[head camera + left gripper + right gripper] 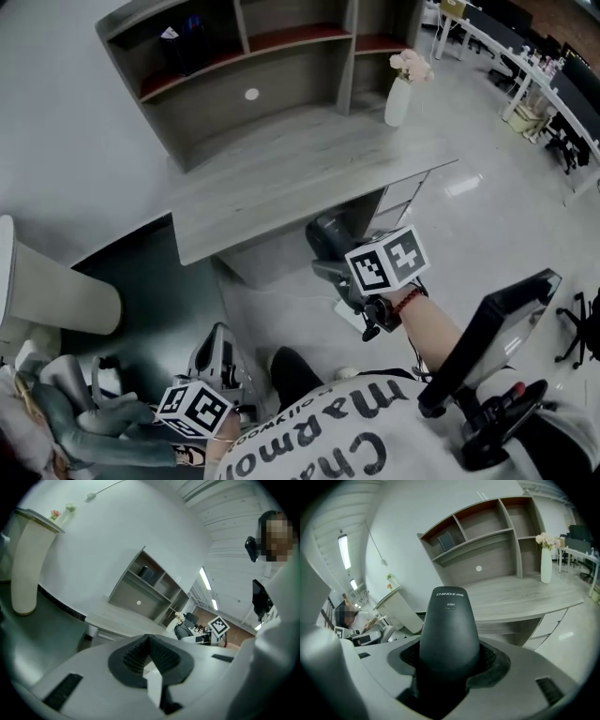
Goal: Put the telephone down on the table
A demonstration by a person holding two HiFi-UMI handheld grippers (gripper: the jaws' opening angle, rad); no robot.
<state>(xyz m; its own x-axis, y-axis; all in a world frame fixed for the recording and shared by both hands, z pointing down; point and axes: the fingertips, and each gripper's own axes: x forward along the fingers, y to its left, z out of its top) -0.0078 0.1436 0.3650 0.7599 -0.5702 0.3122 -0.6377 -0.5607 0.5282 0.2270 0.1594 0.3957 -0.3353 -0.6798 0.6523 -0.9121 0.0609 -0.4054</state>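
A black telephone [449, 620] marked CHINO-E stands upright between the jaws of my right gripper [450, 657], which is shut on its lower part. In the head view the telephone [326, 234] hangs in front of the near edge of the grey wooden table [309, 169], above the floor, with the right gripper [336, 267] behind it. My left gripper [217, 354] is low at the left, away from the table. Its ribbed pads [161, 654] meet with nothing between them.
A white vase of flowers [398, 98] stands on the table's right end, also visible as a vase [545, 564] in the right gripper view. A shelf unit [234, 56] lines the table's back. A white column [56, 295] is at the left and an office chair [497, 347] at the right.
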